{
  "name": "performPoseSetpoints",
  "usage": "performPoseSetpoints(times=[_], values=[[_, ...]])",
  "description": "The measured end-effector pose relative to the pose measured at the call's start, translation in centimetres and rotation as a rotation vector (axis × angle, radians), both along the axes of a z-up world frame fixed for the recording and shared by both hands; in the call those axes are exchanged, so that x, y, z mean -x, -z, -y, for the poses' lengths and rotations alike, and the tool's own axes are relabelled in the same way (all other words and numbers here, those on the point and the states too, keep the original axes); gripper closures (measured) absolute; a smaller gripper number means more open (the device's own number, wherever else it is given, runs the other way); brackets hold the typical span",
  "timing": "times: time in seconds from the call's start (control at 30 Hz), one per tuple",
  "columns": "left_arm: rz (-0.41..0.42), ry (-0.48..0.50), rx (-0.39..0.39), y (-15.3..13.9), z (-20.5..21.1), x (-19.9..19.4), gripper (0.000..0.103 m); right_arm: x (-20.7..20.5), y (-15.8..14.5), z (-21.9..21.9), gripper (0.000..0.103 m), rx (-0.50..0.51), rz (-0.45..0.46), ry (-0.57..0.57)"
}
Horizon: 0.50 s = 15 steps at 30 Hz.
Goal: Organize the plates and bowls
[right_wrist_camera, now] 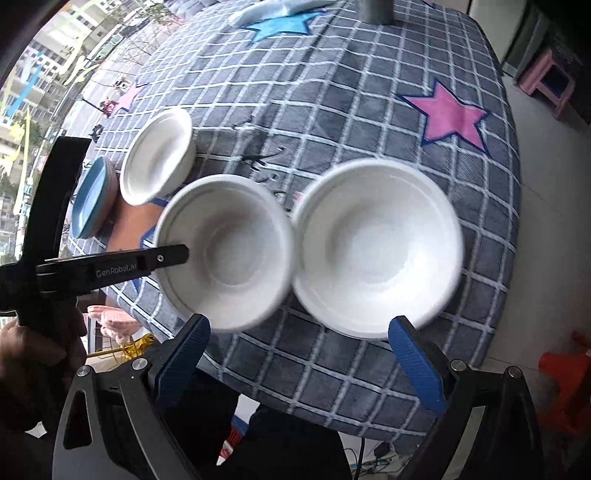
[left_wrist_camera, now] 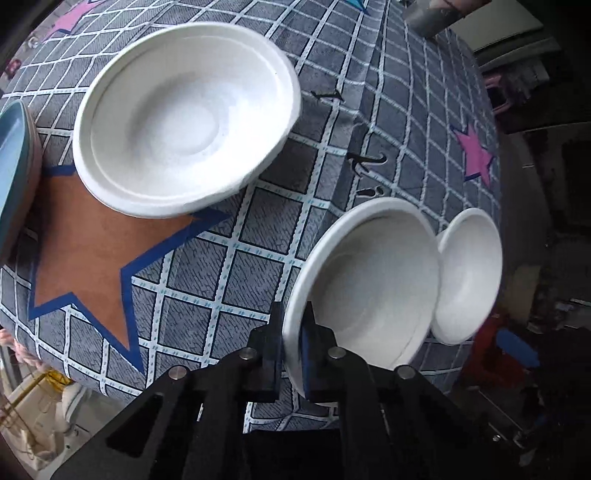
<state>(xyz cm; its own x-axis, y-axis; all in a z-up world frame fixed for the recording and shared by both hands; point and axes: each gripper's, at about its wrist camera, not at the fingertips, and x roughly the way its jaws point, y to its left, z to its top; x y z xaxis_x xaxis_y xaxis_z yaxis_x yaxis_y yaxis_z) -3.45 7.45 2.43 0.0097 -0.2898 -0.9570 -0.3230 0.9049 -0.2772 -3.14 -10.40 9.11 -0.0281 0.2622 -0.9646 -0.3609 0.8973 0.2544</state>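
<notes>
My left gripper (left_wrist_camera: 293, 332) is shut on the near rim of a white bowl (left_wrist_camera: 373, 273); one finger is inside the rim, one outside. The same bowl (right_wrist_camera: 229, 251) shows in the right wrist view with the left gripper (right_wrist_camera: 177, 254) on its left rim. A second white bowl (left_wrist_camera: 469, 273) touches its right side; it is the right bowl (right_wrist_camera: 380, 243) in the right wrist view. A third white bowl (left_wrist_camera: 184, 118) sits farther left (right_wrist_camera: 159, 155). My right gripper (right_wrist_camera: 299, 343) is open and empty, just short of the two near bowls.
A blue plate on a pink one (left_wrist_camera: 14, 162) sits at the table's left edge (right_wrist_camera: 92, 195). The table (right_wrist_camera: 369, 92) has a grey checked cloth with stars. A grey cup (right_wrist_camera: 376, 9) stands at the far side. A pink stool (right_wrist_camera: 546, 79) is beyond the table.
</notes>
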Motion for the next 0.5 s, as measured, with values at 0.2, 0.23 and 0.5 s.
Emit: performPoseSetpoints(times=[0.2, 0.23, 0.5], values=[[-0.050, -0.067, 0.056, 0.4, -3.9, 2.1, 0.095, -0.1, 0.2, -0.7, 0.004, -0.073, -0.060, 0.022], [-0.062, -0.086, 0.092, 0.8, -4.5, 2.8, 0.095, 0.0, 0.3, -0.9, 0.004, -0.116, -0.095, 0.024], [-0.060, -0.054, 0.007, 0.3, -4.8, 3.9, 0.091, -0.1, 3.4, -3.0, 0.013, -0.151, -0.185, 0.040]])
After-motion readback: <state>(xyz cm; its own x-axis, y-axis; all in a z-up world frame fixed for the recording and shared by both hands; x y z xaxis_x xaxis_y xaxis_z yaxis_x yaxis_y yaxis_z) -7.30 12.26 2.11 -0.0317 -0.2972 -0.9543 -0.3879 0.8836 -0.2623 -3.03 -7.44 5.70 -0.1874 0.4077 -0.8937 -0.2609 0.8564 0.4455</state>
